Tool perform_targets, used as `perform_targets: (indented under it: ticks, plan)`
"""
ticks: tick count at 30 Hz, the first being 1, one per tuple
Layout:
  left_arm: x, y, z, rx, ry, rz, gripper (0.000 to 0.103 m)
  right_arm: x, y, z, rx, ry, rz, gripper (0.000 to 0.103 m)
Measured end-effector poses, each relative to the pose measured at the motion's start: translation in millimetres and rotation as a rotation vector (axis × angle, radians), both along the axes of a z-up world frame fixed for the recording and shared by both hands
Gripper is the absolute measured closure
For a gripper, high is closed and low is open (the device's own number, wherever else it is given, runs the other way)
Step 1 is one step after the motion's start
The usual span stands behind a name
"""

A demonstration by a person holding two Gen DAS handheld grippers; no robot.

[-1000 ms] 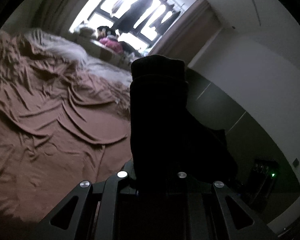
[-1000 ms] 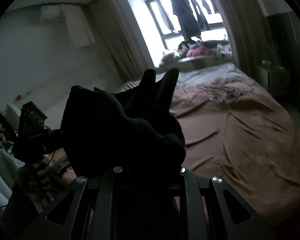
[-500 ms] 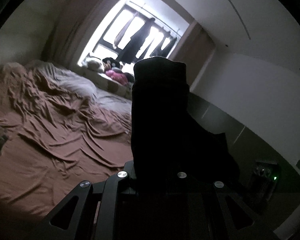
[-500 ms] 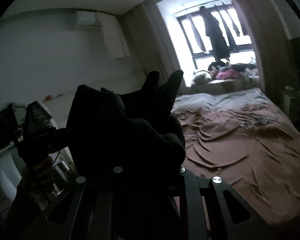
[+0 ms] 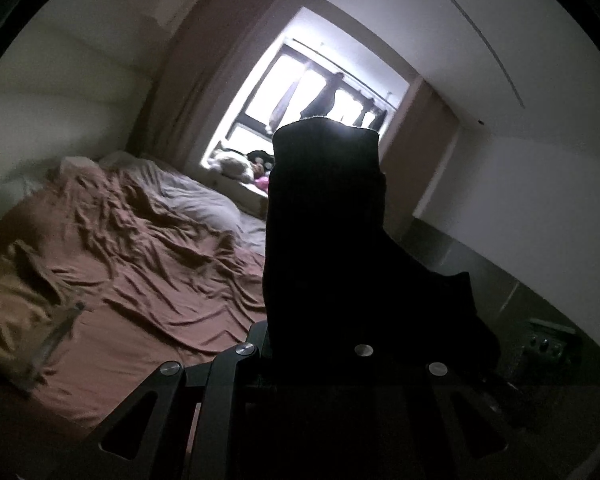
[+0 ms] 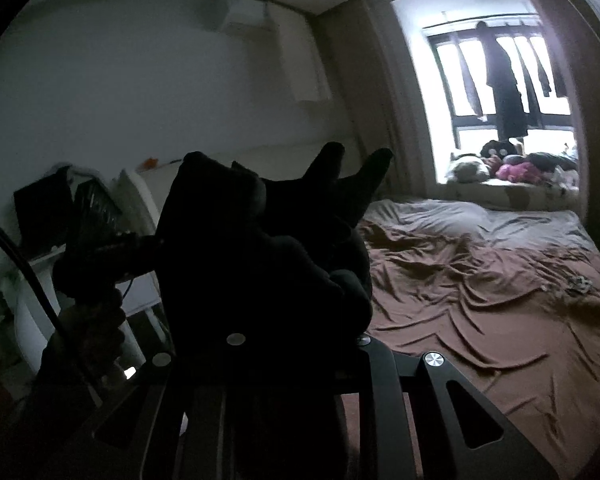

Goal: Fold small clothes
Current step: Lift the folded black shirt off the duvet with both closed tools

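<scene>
A small black garment hangs over my left gripper and hides its fingers; the gripper is shut on it and holds it up above the bed. In the right wrist view the same black cloth is bunched over my right gripper, which is shut on it; the fingers are hidden. The left gripper's handle and the hand on it show at the left of the right wrist view.
A bed with a rumpled brown sheet lies below, also in the right wrist view. A bright window with hanging clothes and soft toys on its sill is at the far end. A white shelf with dark items stands at left.
Both grippers have tilted upward with the black garment: the bed has dropped lower in both views and more wall and ceiling show. The grip on the cloth is unchanged.
</scene>
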State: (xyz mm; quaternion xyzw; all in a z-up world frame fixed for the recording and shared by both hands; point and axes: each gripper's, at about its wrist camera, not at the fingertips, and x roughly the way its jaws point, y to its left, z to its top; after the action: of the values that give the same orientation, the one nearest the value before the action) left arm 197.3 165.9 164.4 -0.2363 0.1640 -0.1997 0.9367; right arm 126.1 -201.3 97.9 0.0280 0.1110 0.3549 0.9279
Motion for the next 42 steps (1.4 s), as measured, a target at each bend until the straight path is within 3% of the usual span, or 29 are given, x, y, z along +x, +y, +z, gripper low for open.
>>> perform_targets:
  ticks: [14, 26, 42]
  plan:
    - [11, 133, -21, 0.027, 0.014, 0.166, 0.087, 79, 71, 6, -0.086, 0.022, 0.151, 0.088]
    - [51, 240, -39, 0.115, 0.119, 0.31, 0.086, 145, 144, -4, -0.172, 0.054, 0.261, 0.088]
    - [64, 338, -32, 0.222, 0.191, 0.46, 0.087, 191, 220, -18, -0.172, 0.091, 0.453, 0.088]
